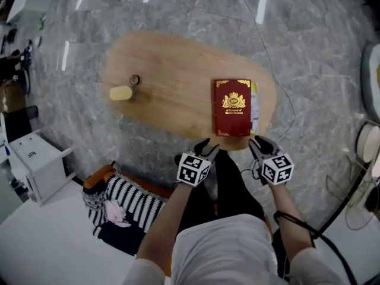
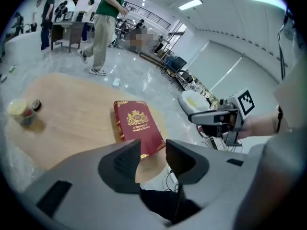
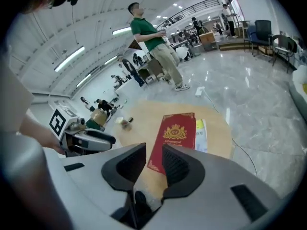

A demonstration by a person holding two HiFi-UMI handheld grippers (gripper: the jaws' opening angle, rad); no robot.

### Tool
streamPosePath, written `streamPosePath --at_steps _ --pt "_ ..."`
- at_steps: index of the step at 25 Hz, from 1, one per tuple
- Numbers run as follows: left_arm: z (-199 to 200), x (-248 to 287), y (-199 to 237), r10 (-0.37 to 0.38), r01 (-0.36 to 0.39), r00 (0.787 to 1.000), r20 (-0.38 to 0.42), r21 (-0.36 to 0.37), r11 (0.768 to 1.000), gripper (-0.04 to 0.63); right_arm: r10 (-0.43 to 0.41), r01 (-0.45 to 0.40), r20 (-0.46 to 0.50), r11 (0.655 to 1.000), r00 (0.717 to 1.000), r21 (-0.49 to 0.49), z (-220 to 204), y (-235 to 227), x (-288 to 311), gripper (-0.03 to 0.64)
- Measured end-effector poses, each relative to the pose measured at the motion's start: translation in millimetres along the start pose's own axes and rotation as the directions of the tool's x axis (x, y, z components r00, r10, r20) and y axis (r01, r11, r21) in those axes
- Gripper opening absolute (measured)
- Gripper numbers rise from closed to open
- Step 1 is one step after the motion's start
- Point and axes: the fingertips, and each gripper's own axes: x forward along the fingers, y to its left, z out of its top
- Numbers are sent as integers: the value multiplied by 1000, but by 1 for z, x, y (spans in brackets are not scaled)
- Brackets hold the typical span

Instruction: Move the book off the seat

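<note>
Head view: book point(image 1: 232, 107) lies flat, top edge pointing away.

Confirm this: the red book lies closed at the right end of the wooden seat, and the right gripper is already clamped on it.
One thing is wrong. The red book does lie closed at the right end of the wooden seat, but the right gripper is not clamped on it: its jaws stand apart with nothing between them, short of the book's near edge. The right gripper view shows this.
</note>
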Motion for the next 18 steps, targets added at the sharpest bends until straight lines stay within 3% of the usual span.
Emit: streamPosePath --at_steps 2,6,13,18 --pt "9 -27 -21 -9 8 1000 21 40 999 137 6 -6 34 1000 999 -4 12 20 -20 94" --pt "22 -76 -48 -17 11 996 83 83 997 58 22 -19 78 999 997 -47 27 59 -55 73" --pt "12 -147 -79 -64 40 981 185 131 991 14 86 -81 163 996 983 -37 27 125 -102 52" --pt "-21 -188 -85 -93 61 979 182 177 982 3 83 -79 218 996 972 -28 21 169 -131 49"
